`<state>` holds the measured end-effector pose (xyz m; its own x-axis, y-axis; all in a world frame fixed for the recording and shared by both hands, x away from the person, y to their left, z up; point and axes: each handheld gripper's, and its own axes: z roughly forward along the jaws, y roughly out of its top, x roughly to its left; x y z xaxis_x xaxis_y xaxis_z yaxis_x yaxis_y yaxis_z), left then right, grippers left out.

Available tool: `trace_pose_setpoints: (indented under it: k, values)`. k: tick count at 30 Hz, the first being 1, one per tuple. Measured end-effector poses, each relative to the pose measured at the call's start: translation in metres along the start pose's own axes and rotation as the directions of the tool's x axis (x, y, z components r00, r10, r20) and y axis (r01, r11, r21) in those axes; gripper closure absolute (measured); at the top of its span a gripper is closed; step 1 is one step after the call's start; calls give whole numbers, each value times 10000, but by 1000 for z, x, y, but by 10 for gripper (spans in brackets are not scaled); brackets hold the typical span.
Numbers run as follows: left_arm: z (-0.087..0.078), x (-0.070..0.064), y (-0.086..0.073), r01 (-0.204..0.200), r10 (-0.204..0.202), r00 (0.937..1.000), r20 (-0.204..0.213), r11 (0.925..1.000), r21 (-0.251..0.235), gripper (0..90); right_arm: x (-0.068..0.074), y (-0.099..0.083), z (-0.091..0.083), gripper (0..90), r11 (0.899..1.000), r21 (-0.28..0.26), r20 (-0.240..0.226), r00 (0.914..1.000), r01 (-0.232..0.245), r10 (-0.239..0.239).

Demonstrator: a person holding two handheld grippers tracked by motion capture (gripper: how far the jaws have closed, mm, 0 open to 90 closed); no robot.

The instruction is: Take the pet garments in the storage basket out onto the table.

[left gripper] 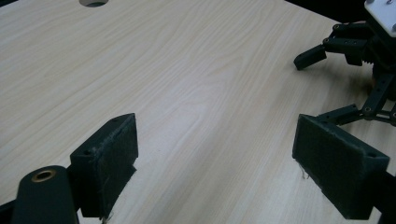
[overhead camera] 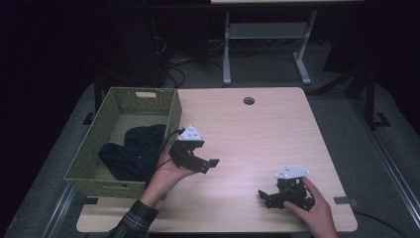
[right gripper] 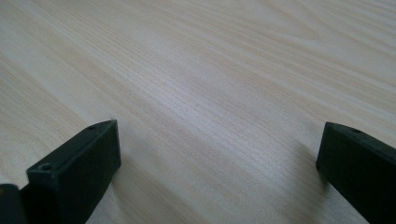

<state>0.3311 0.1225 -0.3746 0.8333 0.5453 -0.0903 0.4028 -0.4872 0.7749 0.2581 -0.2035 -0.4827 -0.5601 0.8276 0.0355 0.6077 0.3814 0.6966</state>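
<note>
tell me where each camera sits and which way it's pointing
High view: above the person's side, facing forward and down on the table and the green basket with the dark cloth; both hands show, with the left gripper and right gripper.
Left gripper view: rides the left gripper, looking along its open fingers across the tabletop toward the right gripper.
Right gripper view: rides the right gripper, aimed low over bare wood between its open fingers.
Shared: high and left gripper views both show the table's hole.

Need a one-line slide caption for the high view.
Both open grippers, left and right, held over the wooden table; dark cloth lies in the green basket.
</note>
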Motion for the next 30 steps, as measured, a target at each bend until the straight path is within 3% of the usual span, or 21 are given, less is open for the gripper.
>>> trace_pose_setpoints:
  k: [14, 30]
  values:
    - [-9, 6, 11, -113, 113, 9999, 70, 9999, -3, 129, 0, 0, 0, 0, 10000, -8, -4, 10000, 12, -12]
    - [-25, 14, 10, -131, 131, 9999, -109, 9999, 5, 130, 0, 0, 0, 0, 10000, -14, -11, 10000, 0, 0]
